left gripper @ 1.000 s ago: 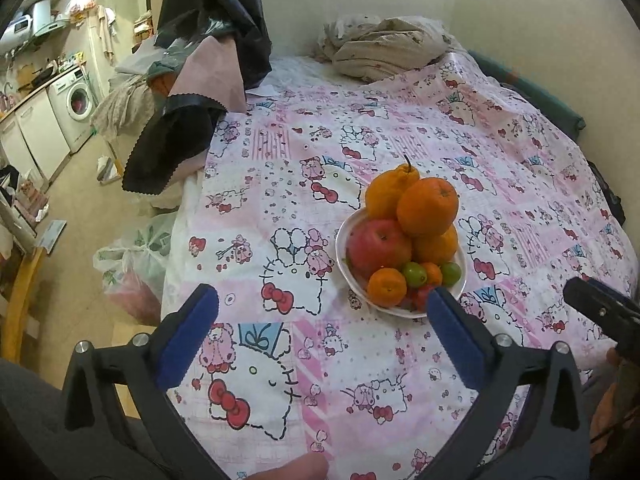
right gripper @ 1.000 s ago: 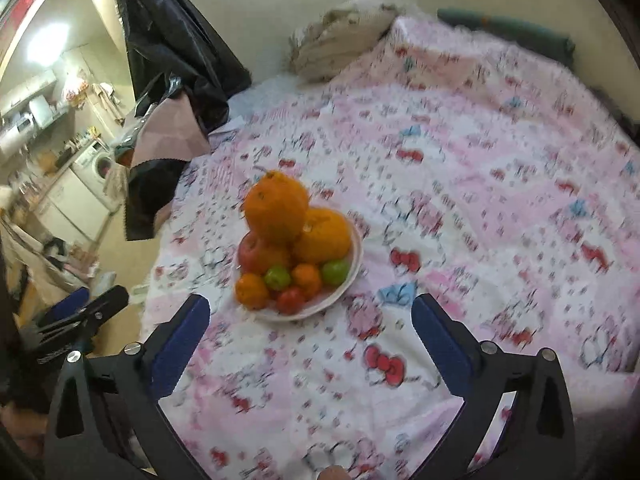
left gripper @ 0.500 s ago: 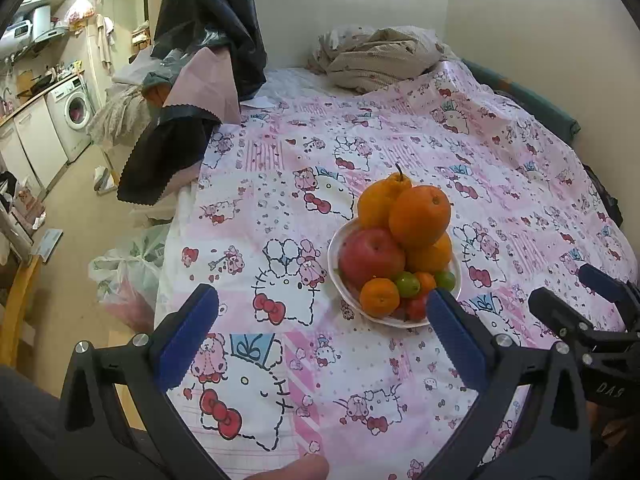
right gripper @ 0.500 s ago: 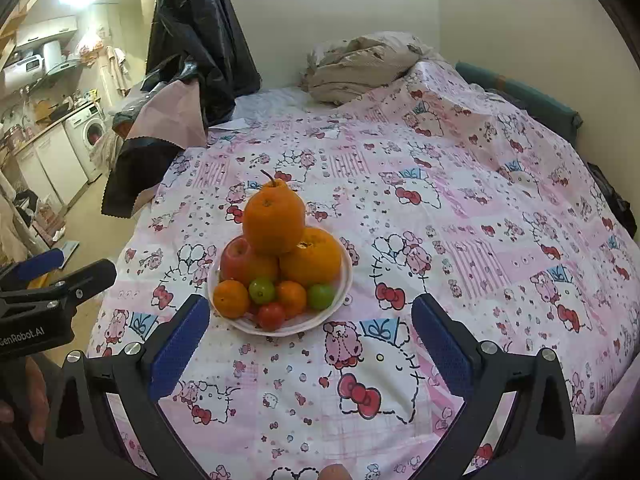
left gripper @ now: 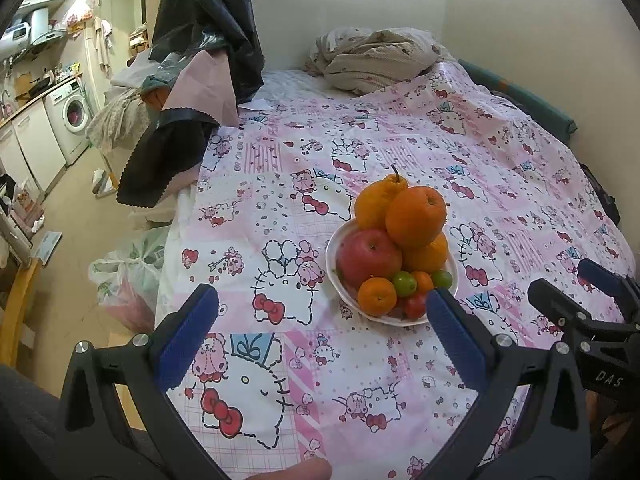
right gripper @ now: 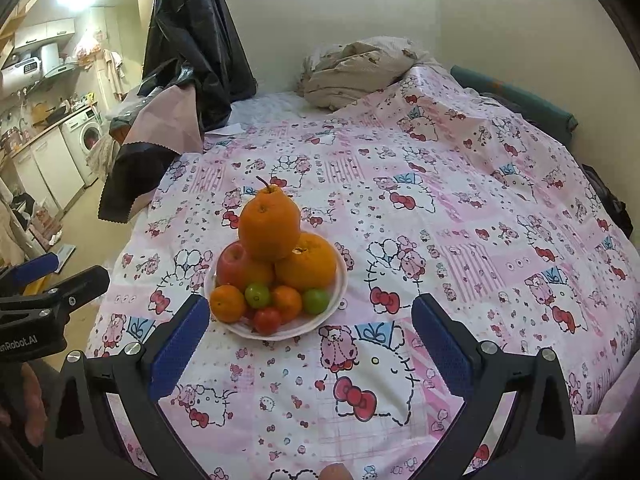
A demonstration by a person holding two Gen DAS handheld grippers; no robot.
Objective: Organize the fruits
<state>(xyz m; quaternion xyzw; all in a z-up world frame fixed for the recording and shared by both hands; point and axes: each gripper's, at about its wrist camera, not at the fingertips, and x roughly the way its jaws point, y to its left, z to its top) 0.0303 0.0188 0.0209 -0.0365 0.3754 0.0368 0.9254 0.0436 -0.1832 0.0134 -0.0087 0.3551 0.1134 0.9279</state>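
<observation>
A white bowl (left gripper: pixel 340 292) (right gripper: pixel 340 292) heaped with fruit sits on the pink cartoon-print bedspread (left gripper: pixel 500 184). The pile holds large oranges (left gripper: pixel 416 216) (right gripper: pixel 269 224), a red apple (left gripper: pixel 370 258) (right gripper: pixel 232 264), small mandarins (left gripper: pixel 377 296), green limes (right gripper: pixel 316 301) and a small tomato (right gripper: pixel 267 320). My left gripper (left gripper: pixel 320 312) is open and empty, just short of the bowl, its right finger (left gripper: pixel 452 332) beside the rim. My right gripper (right gripper: pixel 312 316) is open and empty, its left finger (right gripper: pixel 180 344) near the bowl's front. Each gripper shows at the edge of the other's view.
A crumpled blanket (left gripper: pixel 372 60) lies at the bed's far end. Dark and pink clothes (left gripper: pixel 188 104) hang over the bed's left edge. A plastic bag (left gripper: pixel 128 276) lies on the floor at the left. A washing machine (left gripper: pixel 72 118) stands further left.
Both grippers have moved nearer the bowl, which now shows larger and lower in both views. The right wrist view swung from blurred and tilted to level. Both stay open.
</observation>
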